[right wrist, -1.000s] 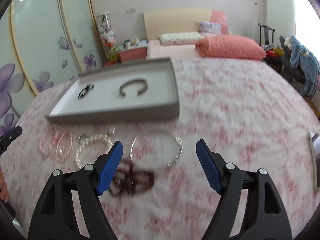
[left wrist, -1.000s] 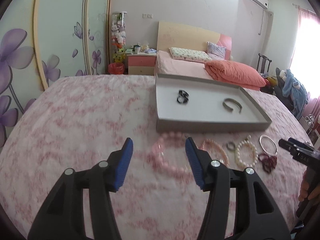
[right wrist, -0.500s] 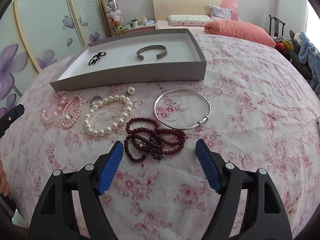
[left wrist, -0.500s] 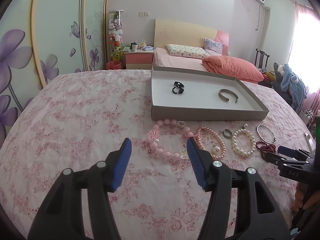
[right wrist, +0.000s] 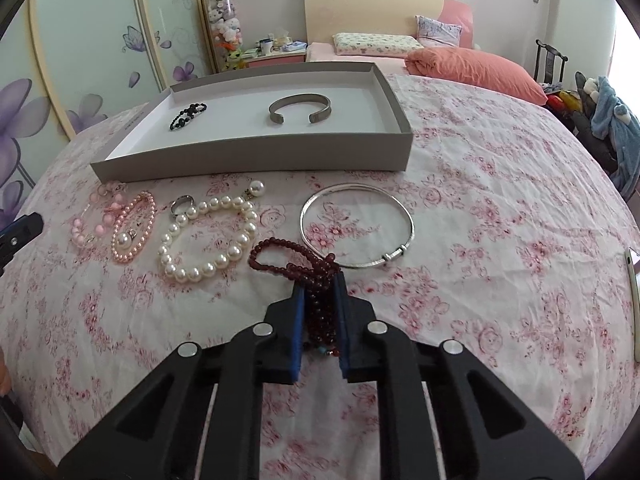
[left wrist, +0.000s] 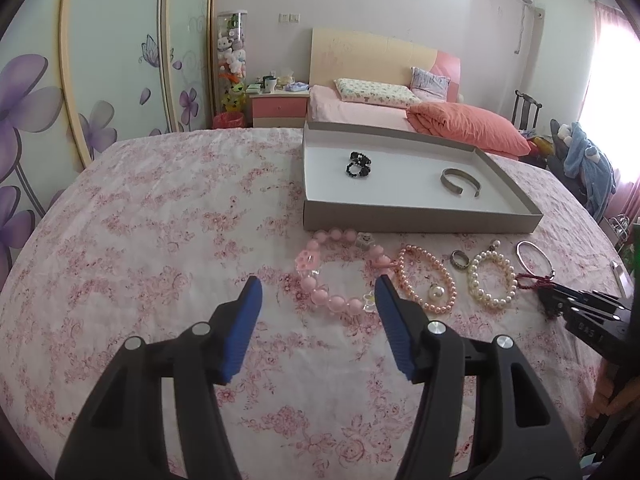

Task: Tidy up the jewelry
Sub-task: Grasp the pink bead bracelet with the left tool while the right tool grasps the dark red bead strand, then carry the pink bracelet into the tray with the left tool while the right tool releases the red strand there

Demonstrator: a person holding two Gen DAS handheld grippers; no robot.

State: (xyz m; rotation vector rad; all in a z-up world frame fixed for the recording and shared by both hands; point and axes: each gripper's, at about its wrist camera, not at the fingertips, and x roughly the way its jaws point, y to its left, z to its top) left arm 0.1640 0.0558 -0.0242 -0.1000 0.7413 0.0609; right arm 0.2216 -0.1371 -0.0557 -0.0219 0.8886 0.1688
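Right now the right gripper (right wrist: 319, 280) is clamped on the dark red bead strand (right wrist: 296, 264): the bunched beads sit pinched between its blue pads (right wrist: 298, 320), and one loop of the strand trails out ahead and to the left of the tips onto the pink floral cloth (right wrist: 480, 240). Just ahead and to the right of that gripper lies the thin silver bangle (right wrist: 357, 225), its near edge close to the red beads. Ahead and to the left is the white pearl bracelet (right wrist: 208, 236), then a small silver ring (right wrist: 182, 203), the pink pearl bracelet (right wrist: 133, 227) and, furthest left, the chunky pink bead bracelet (right wrist: 94, 220). Beyond this row stands the shallow grey tray (right wrist: 256, 156), holding a metal cuff (right wrist: 300, 109) straight ahead and a small black bead bracelet (right wrist: 188, 115) to its left.

The left gripper (left wrist: 318, 294) hovers over the cloth with its jaws spread wide and nothing between them. The chunky pink bead bracelet (left wrist: 340, 276) lies just ahead, between the tips and nearer the right-hand finger. To the right of that finger run the pink pearl bracelet (left wrist: 426, 280), the silver ring (left wrist: 459, 259), the white pearl bracelet (left wrist: 492, 278) and the bangle (left wrist: 534, 256), with the right gripper (left wrist: 560, 300) at the far right edge. Past them is the tray (left wrist: 420, 220).
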